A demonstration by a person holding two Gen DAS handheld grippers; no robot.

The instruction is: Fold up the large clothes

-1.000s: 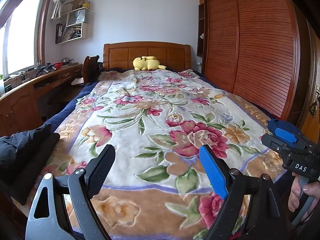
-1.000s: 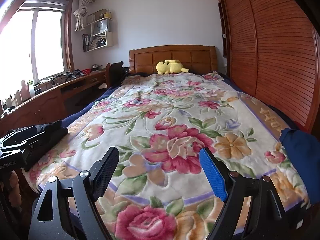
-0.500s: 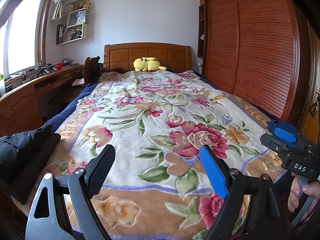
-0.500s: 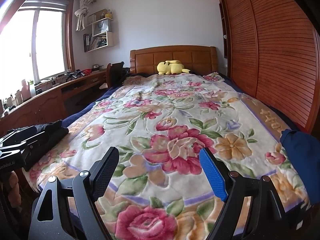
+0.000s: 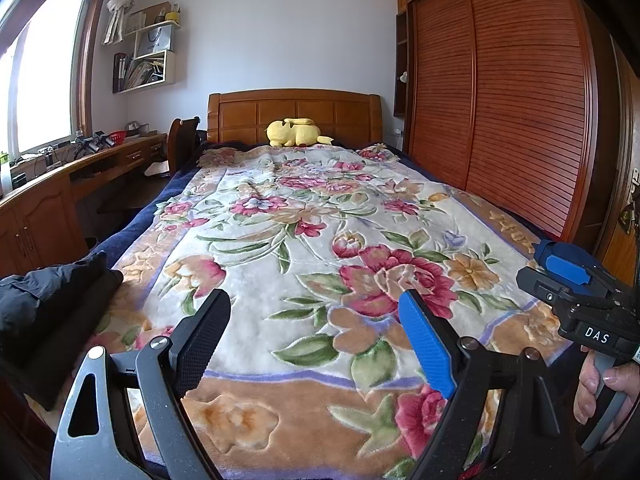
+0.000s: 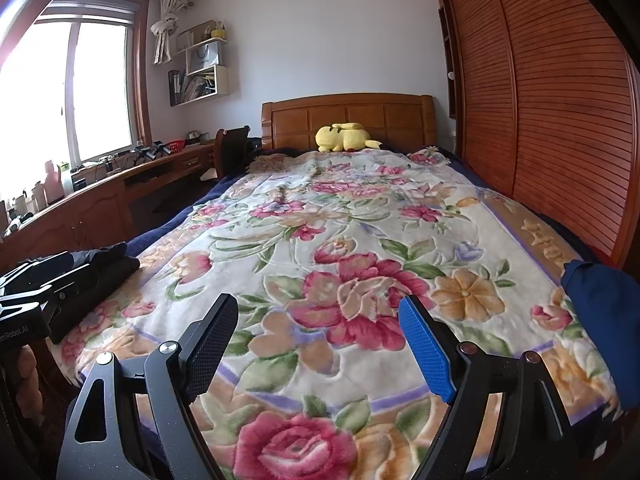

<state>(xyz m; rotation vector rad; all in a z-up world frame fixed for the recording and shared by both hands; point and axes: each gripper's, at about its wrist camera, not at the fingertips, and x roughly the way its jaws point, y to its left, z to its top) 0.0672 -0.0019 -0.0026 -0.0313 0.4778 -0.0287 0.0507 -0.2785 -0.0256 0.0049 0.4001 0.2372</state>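
A dark, black folded garment (image 5: 44, 304) lies at the bed's near left corner; it also shows in the right wrist view (image 6: 108, 264). A navy blue garment (image 6: 604, 320) lies at the bed's near right edge. My left gripper (image 5: 314, 320) is open and empty, held above the foot of the floral blanket (image 5: 320, 240). My right gripper (image 6: 318, 324) is open and empty, also above the foot of the bed. The right gripper's body shows at the right edge of the left wrist view (image 5: 580, 292), and the left gripper's body at the left edge of the right wrist view (image 6: 36, 300).
A yellow plush toy (image 5: 296, 132) rests by the wooden headboard (image 5: 292, 112). A wooden wardrobe with slatted doors (image 5: 512, 100) lines the right side. A long desk (image 5: 60, 184) with a chair (image 5: 182, 144) runs along the left under the window.
Both views have shifted very slightly; the grippers stay open and empty over the foot of the bed. Nothing on the bed has moved.
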